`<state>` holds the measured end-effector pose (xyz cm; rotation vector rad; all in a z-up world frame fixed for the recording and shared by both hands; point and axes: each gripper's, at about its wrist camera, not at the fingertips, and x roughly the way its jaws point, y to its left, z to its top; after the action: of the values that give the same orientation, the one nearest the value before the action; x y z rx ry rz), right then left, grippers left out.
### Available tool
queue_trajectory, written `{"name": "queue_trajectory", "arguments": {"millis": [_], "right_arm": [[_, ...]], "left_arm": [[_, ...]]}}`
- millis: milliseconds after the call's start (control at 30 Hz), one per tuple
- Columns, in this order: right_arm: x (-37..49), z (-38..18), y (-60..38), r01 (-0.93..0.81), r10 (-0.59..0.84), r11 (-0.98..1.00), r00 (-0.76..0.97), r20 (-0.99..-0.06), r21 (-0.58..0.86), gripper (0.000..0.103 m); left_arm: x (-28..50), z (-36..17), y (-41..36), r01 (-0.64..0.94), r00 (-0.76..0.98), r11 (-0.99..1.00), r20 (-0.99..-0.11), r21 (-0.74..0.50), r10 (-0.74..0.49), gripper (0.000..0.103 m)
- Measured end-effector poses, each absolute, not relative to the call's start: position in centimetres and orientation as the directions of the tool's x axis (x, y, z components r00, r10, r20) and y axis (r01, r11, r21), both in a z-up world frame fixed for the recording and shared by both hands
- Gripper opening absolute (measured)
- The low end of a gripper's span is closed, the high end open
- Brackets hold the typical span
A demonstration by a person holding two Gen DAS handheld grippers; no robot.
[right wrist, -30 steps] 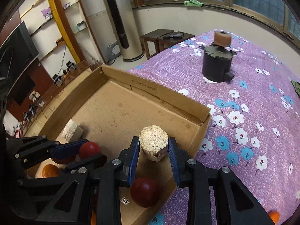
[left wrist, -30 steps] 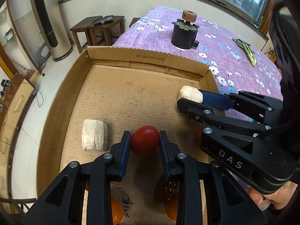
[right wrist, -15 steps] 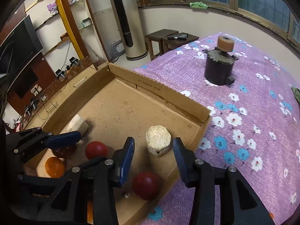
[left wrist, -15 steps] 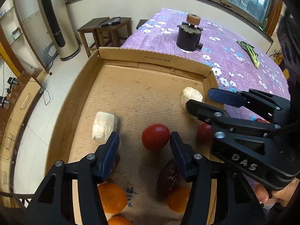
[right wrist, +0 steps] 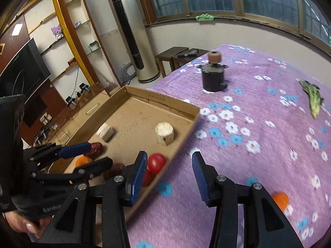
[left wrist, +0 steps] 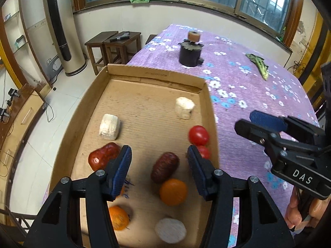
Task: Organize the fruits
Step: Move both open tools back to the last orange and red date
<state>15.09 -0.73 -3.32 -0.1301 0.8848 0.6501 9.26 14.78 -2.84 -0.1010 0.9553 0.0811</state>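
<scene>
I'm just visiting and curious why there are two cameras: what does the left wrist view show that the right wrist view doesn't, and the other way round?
Only the left wrist view shows the near end of the cardboard box: a white round slice and an orange.

Only the right wrist view shows a loose orange on the purple cloth, plus a television.

Both show the box, two pale chunks, a red tomato, the dark pot, and both grippers, open and empty.

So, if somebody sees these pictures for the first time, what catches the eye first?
Probably the cardboard tray at the table's edge, with red tomatoes by its right wall and oranges nearer the camera. Next, the purple flowered cloth, where one orange lies alone.
</scene>
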Motion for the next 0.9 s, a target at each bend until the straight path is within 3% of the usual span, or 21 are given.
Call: {"name": "queue_trajectory", "arguments": {"millis": [900], "right_arm": [[9.2, -4.7, -13.8, -0.394, 0.394, 0.898, 0.522, -0.756, 0.195, 0.047]], "left_arm": [[6.5, -2.0, 5.6, 0.046, 0.587, 0.997, -0.806, -0.067, -0.082, 0.055]]}}
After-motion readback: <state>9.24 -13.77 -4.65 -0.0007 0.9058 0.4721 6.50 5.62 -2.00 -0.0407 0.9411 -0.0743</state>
